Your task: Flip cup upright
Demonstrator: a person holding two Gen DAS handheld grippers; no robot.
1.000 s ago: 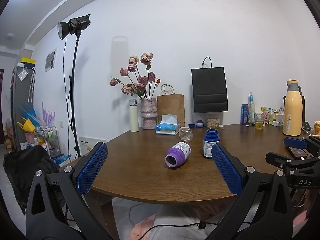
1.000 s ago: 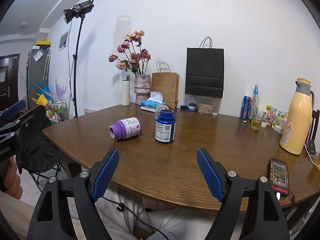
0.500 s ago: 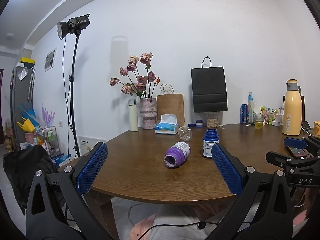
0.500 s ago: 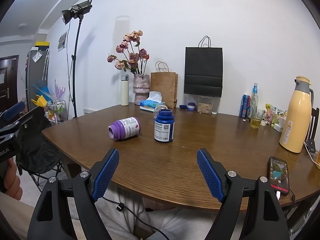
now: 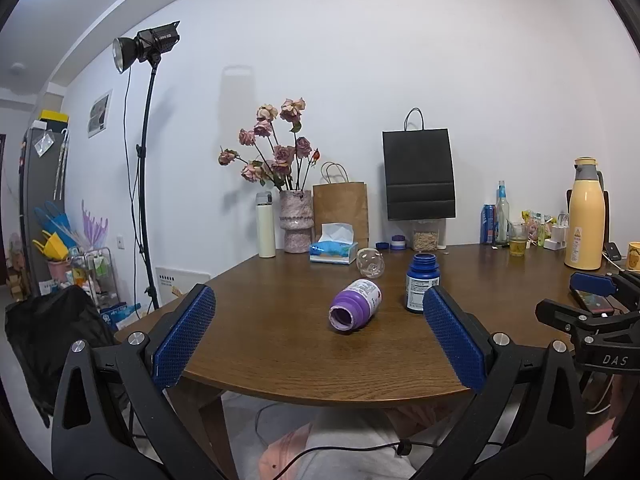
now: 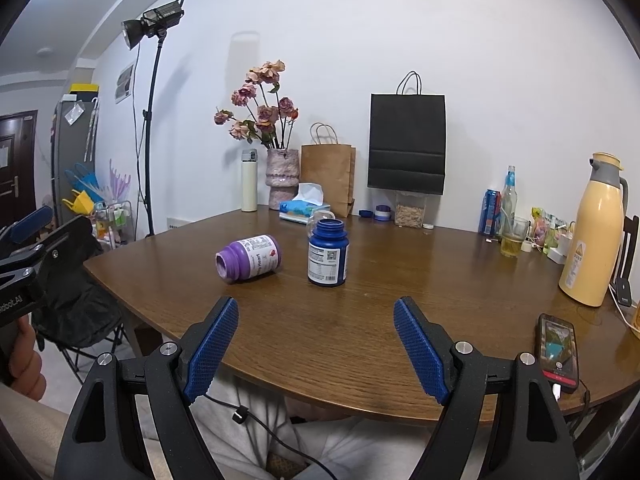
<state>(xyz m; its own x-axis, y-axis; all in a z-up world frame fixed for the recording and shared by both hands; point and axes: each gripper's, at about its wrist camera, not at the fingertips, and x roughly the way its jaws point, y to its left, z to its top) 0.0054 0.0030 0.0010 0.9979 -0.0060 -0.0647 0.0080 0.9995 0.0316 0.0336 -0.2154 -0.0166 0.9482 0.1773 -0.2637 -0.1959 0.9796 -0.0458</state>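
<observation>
A purple bottle [image 5: 355, 305] lies on its side on the brown table [image 5: 280, 344], its open mouth turned toward the near edge, with a blue bottle [image 5: 421, 283] standing upright just beside it on the right and a clear glass cup [image 5: 370, 263] lying tipped over behind them. The left gripper [image 5: 318, 338] hangs at the table's near edge with its blue-padded jaws spread wide and empty; the purple bottle sits ahead of it, between the two fingers' lines, well apart from both. The right gripper [image 6: 316, 346] is likewise spread wide and empty over the near edge, the purple bottle [image 6: 249, 257] ahead to its left and the blue bottle [image 6: 328, 253] straight ahead.
</observation>
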